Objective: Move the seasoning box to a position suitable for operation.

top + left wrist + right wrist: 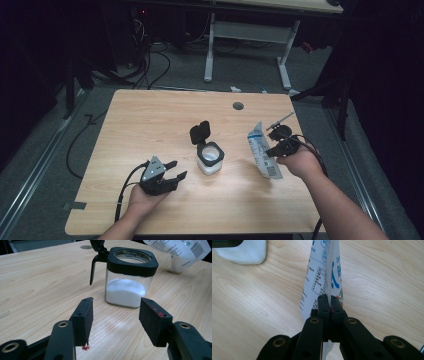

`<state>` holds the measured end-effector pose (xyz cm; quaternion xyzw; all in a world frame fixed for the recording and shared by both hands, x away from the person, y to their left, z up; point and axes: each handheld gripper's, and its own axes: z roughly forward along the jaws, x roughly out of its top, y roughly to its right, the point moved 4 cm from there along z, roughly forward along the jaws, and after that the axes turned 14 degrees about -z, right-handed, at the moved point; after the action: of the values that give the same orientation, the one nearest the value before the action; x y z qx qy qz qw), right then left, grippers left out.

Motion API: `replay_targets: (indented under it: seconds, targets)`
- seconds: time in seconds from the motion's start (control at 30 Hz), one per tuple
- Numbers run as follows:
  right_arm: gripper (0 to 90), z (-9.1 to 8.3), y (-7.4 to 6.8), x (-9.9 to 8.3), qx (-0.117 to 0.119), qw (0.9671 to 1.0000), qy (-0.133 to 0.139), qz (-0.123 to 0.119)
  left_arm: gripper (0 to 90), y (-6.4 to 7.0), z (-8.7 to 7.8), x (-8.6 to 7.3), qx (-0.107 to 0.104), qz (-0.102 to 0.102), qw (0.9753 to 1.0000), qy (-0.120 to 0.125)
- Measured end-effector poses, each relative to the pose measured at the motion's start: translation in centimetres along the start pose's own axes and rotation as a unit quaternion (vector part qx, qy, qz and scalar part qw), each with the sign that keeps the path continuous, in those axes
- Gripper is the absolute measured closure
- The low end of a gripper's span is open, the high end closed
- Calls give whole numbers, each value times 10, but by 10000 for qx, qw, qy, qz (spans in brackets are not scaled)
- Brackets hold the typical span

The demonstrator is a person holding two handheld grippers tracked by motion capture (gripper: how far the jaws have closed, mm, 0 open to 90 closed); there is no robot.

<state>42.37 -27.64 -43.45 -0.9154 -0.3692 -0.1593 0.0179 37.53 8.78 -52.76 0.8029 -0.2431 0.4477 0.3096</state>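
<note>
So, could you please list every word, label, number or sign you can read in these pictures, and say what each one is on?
No text reads whole.
Pouch in the right gripper: blue characters and a boxed table of small print, too blurred to read.
Same pouch, left gripper view: a barcode and lines of small print, too small to read.
Jar with the open lid: no label.
Table: no markings.

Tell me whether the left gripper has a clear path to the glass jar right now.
Probably yes. The left gripper has its jaws open and aimed at the jar, with bare table between them. The pouch sits off to the side in the right gripper.
</note>
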Motion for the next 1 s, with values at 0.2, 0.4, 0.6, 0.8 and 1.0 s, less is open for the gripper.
replay_targets:
  seconds: [0.2, 0.4, 0.6, 0.8, 1.0]
  targets:
    - [897, 1, 6, 0, -115, 9999, 15, 30, 453, 0, 0, 0, 37, 23, 10000, 6]
    - [897, 3, 3, 4, -112, 9999, 98, -10, 453, 0, 0, 0, 43, 19, 10000, 14]
    - [897, 3, 4, 4, -162, 9998, 146, -12, 445, 0, 0, 0, 62, 48, 10000, 25]
    - [897, 4, 4, 1, -185, 9996, 226, 6, 445, 0, 0, -1, 56, 54, 10000, 18]
    - [897, 1, 5, 0, -244, 9990, 382, 42, 445, 0, 1, -1, 52, 37, 10000, -13]
